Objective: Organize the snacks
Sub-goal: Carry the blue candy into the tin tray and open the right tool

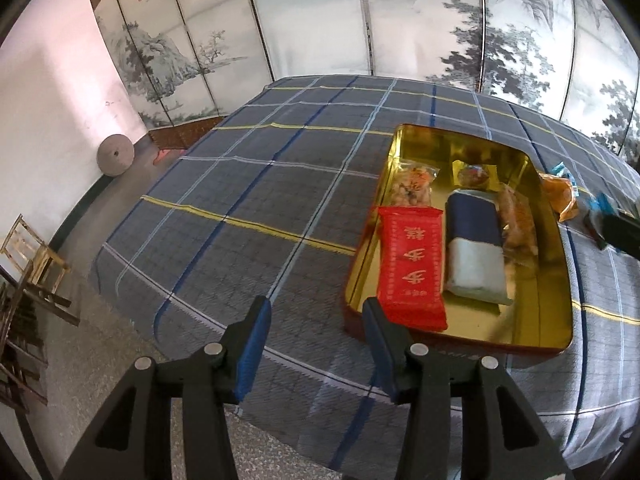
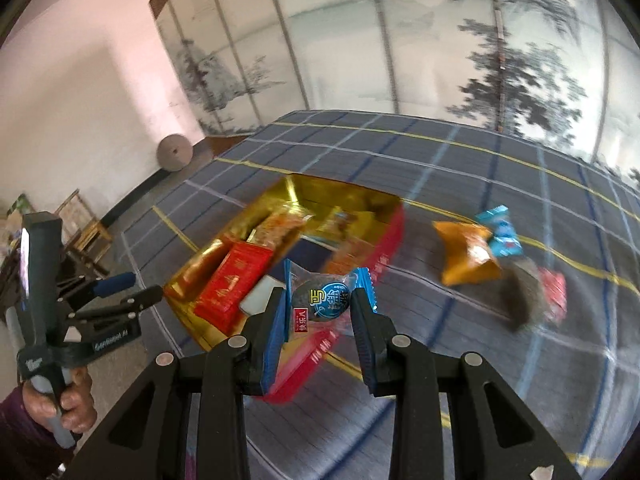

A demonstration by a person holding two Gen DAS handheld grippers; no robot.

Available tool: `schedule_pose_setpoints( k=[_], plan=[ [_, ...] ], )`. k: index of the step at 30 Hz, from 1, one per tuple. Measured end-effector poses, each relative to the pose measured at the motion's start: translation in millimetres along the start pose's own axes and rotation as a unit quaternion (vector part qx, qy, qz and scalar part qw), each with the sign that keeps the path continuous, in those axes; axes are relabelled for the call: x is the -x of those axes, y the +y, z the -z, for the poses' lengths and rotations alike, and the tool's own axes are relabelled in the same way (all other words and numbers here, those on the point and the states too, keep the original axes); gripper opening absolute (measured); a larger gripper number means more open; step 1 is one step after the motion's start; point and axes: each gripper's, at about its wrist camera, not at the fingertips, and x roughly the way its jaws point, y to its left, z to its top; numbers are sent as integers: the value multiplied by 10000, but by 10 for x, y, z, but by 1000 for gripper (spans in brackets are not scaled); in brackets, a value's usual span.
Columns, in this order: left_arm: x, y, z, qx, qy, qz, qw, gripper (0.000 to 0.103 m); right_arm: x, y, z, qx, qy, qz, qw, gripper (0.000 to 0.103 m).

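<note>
Only right wrist view: loose orange packet (image 2: pixel 468 258) beside tin (image 2: pixel 384 204).

tin: gold-lined tin (image 1: pixel 558 280) with red outside sat open on the plaid cloth
inside: red packet (image 1: pixel 410 264), blue-and-white pack (image 1: pixel 474 252), few clear-wrapped snacks
loose: orange bag (image 2: pixel 468 256) and blue packet (image 2: pixel 500 230) lay touching beside it

Before you, a folding screen (image 1: pixel 360 24) painted with misty pines lines the back, a pink-lit wall (image 1: pixel 60 92) to its left, a round stone disc (image 1: pixel 116 155) leaning there, wooden chairs (image 1: pixel 36 256) on speckled floor (image 1: pixel 120 336).
</note>
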Motion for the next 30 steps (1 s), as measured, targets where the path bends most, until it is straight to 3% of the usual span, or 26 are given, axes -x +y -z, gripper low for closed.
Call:
schedule_pose_setpoints(
  k=[9, 30],
  plan=[
    [25, 68, -5, -105, -143, -135, 9998, 53, -609, 142, -352, 166, 440, -143, 9988, 29],
    [-96, 122, -94, -221, -138, -131, 9996, 54, -1624, 170, -992, 392, 1011, 284, 9937, 30]
  ],
)
